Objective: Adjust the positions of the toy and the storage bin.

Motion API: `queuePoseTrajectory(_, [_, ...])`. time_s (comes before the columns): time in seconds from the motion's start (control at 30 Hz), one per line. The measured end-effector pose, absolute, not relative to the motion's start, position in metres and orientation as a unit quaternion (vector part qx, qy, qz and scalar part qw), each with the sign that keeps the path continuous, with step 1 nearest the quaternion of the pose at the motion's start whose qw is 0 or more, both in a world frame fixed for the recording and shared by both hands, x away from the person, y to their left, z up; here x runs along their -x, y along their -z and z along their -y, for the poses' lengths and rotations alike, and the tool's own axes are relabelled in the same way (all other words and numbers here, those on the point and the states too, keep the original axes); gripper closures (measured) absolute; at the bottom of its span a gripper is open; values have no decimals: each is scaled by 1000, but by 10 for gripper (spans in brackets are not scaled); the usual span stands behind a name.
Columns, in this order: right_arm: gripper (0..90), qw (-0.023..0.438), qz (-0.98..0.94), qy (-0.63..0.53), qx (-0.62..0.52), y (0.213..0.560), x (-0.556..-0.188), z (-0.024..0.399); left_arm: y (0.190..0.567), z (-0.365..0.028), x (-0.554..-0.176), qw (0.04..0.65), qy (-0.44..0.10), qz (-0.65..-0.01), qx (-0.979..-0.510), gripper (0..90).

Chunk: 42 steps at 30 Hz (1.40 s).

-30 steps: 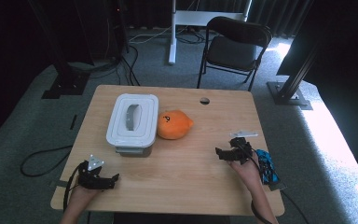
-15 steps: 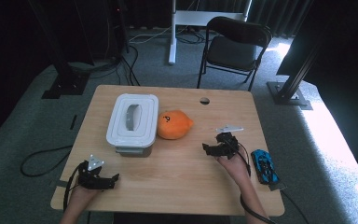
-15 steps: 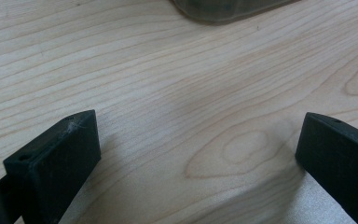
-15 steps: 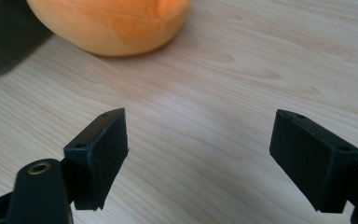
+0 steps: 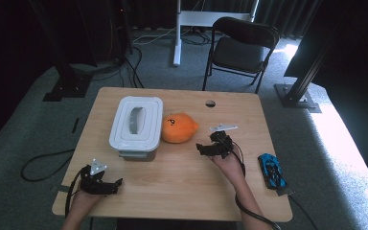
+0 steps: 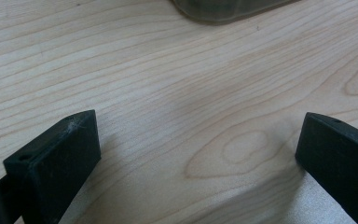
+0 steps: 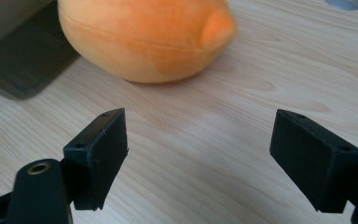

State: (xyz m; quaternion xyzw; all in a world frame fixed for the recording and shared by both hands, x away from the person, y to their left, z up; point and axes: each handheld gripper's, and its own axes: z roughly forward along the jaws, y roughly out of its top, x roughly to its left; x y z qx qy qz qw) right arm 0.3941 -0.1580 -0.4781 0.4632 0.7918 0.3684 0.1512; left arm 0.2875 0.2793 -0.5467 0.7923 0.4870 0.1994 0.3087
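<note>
An orange plush fruit (image 5: 178, 128) (image 7: 144, 37) lies mid-table, just right of a white lidded container (image 5: 136, 123). My right gripper (image 5: 202, 149) (image 7: 198, 156) is open a short way to the right of the plush and points at it, nothing between its jaws. Near the table's front left corner my left gripper (image 5: 117, 184) (image 6: 198, 163) rests open over bare wood. The container's near edge (image 6: 223, 9) is at the top of the left gripper view. A blue toy car (image 5: 271, 170) sits near the right edge of the table.
The wooden table (image 5: 182, 191) has a round cable hole (image 5: 210, 103) at the back. A black folding chair (image 5: 242, 48) stands behind it, and dark stands and cables surround it on the carpet.
My right gripper has moved left across the table, away from the blue car and toward the orange plush. The left gripper has stayed in place.
</note>
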Motion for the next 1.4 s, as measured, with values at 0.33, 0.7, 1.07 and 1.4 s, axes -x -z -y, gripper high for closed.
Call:
queuePoseTrajectory(0.33, [188, 145, -795, -371, -458, 484, -405, 133, 547, -279, -287, 309, -199, -487, -792, 3])
queuePoseTrajectory(0.7, [236, 144, -798, -369, -455, 488, -419, 109, 547, -279, -287, 309, -199, -487, -792, 2])
queuePoseTrajectory(1.07, [394, 153, -800, -361, -455, 498, -430, 94, 547, -279, -287, 309, -199, -487, -792, 3])
queuePoseTrajectory(1.4, [674, 143, -800, -363, -456, 499, -428, 96, 547, -279, -287, 309, -199, -487, -792, 2])
